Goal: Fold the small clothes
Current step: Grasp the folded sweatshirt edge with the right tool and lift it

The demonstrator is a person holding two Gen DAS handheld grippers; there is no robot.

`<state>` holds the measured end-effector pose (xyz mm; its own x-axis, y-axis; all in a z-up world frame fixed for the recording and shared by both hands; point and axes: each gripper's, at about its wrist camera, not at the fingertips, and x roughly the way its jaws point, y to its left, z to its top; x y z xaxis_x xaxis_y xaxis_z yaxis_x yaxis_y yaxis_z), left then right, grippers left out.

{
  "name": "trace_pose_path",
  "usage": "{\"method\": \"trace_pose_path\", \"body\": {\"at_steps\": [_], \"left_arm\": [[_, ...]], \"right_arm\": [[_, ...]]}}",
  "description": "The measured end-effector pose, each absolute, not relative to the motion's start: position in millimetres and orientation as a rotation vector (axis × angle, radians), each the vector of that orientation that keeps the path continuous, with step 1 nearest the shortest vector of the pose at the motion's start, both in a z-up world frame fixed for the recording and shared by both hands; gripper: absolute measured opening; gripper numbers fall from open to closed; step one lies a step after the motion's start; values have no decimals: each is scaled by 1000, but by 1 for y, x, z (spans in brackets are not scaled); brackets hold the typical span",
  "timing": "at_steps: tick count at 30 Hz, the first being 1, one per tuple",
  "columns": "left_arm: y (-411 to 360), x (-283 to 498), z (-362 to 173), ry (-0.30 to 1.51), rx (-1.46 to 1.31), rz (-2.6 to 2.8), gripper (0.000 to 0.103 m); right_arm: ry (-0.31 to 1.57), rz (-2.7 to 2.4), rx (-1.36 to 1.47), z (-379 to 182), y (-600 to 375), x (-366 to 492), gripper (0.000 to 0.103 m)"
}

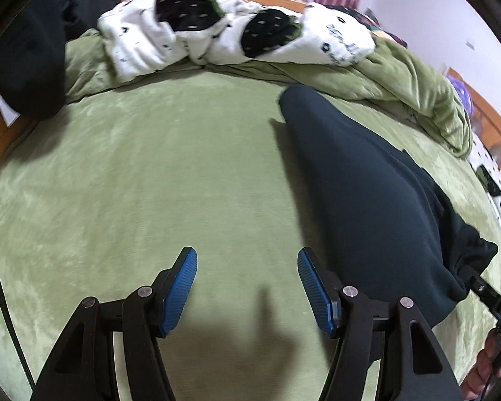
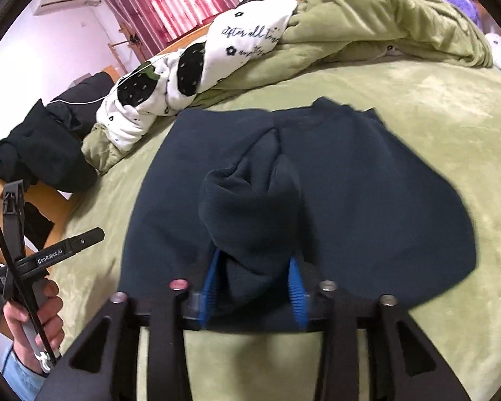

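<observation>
A dark navy sweater lies spread flat on the green bed sheet, neck away from me. One sleeve is folded over its middle, and the cuff end lies bunched between the blue pads of my right gripper. The jaws stand apart and loose around the cloth. In the left wrist view the sweater stretches along the right side. My left gripper hangs open over bare sheet to its left, holding nothing.
A white quilt with black strawberry prints and a bunched green blanket lie along the far side. A heap of black clothes sits at the wooden bed frame. A hand holds the left gripper.
</observation>
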<state>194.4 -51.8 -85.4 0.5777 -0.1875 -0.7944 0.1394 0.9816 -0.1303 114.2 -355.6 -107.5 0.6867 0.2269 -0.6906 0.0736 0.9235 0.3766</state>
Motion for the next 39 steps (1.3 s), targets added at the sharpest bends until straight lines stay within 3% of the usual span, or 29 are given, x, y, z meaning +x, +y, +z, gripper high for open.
{"method": "trace_pose_path", "body": {"at_steps": [2, 6, 17, 22, 27, 28, 30, 33, 39], "left_arm": [[-62, 195, -83, 929, -32, -203, 61], [-76, 199, -79, 906, 2, -209, 61], [-89, 217, -75, 911, -33, -235, 61], [-90, 221, -81, 927, -44, -236, 61], [-89, 220, -89, 941, -36, -238, 61], [-90, 220, -90, 942, -31, -236, 61], [-91, 220, -93, 950, -28, -233, 61], [-93, 221, -94, 954, -33, -226, 61], [-95, 214, -91, 951, -63, -228, 61]], "right_arm": [[797, 77, 362, -98, -362, 111, 43], [785, 104, 376, -86, -373, 114, 60], [802, 173, 439, -73, -372, 165, 67], [921, 115, 280, -98, -348, 199, 67], [971, 135, 323, -126, -355, 205, 67], [970, 149, 352, -130, -359, 205, 65], [955, 196, 402, -133, -365, 202, 41], [900, 239, 395, -122, -365, 196, 19], [792, 257, 323, -84, -363, 180, 15]]}}
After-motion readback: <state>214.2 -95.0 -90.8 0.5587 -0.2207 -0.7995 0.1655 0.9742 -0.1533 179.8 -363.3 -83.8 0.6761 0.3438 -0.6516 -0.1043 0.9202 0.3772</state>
